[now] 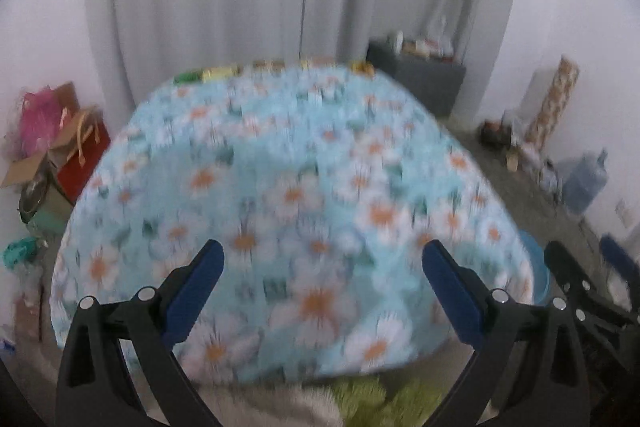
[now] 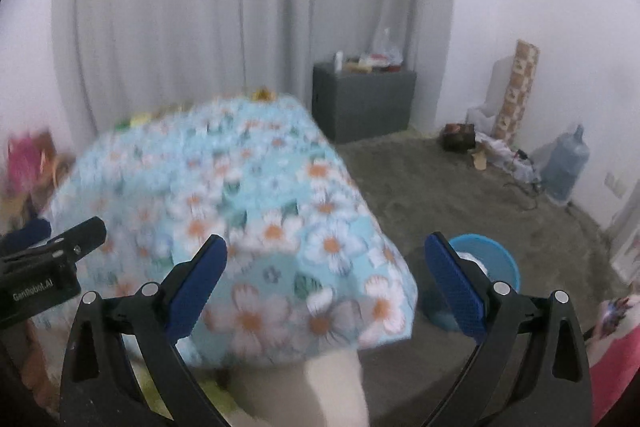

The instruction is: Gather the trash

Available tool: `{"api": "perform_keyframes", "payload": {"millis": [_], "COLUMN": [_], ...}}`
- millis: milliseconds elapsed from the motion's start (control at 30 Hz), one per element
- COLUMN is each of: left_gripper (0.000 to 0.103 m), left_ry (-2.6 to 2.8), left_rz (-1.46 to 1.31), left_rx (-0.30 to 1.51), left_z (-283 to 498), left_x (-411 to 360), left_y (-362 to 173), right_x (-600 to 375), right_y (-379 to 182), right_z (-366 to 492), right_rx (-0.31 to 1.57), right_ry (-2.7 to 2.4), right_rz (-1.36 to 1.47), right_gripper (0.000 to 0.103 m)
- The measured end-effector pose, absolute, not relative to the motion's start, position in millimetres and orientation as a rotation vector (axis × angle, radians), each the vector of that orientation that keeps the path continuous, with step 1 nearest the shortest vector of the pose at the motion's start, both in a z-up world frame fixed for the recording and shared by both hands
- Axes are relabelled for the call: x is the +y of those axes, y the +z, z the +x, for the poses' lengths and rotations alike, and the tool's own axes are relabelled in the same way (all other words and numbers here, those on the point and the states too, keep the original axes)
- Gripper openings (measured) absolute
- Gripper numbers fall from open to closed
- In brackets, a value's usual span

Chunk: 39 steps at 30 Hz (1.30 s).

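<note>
Hovering over the flowered table [image 1: 304, 187], the left tool [image 1: 322, 287] and right tool [image 2: 326, 283] both gape wide and hold nothing. A blue bin [image 2: 500, 263] stands on the grey carpet [image 2: 460, 187] just right of the table's near corner.

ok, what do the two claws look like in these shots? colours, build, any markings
Both match: the left claw and right claw have black, angular plastic arms with silver pivot bolts and flat blue textured pads. In the right wrist view the left claw's black body carries white lettering that looks like "GenRobot.AI". No cables or sleeves are visible.
</note>
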<state>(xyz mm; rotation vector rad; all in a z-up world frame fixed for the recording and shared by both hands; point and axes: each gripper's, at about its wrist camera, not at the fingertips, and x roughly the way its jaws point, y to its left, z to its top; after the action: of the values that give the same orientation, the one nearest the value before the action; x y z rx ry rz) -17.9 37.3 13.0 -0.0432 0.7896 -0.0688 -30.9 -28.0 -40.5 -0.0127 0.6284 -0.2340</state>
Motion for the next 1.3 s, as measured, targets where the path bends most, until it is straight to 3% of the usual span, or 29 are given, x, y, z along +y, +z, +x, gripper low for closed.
{"api": "perform_keyframes", "payload": {"millis": [467,1300], "left_gripper": [0.097,0.097], "left_ry": [0.0,-0.028], "left_rz": [0.022,0.094], "left_rx": [0.907,0.908], "left_z": [-14,-11], "left_x": [36,15], "left_y": [-12,-11], "right_x": [-35,-66], "right_y": [-85,-86], "right_z": [-41,-48], "right_rx": [0.864,0.872], "right_ry": [-0.283,-0.351], "right_rz": [-0.005,0.018], "right_gripper": [0.095,0.095]}}
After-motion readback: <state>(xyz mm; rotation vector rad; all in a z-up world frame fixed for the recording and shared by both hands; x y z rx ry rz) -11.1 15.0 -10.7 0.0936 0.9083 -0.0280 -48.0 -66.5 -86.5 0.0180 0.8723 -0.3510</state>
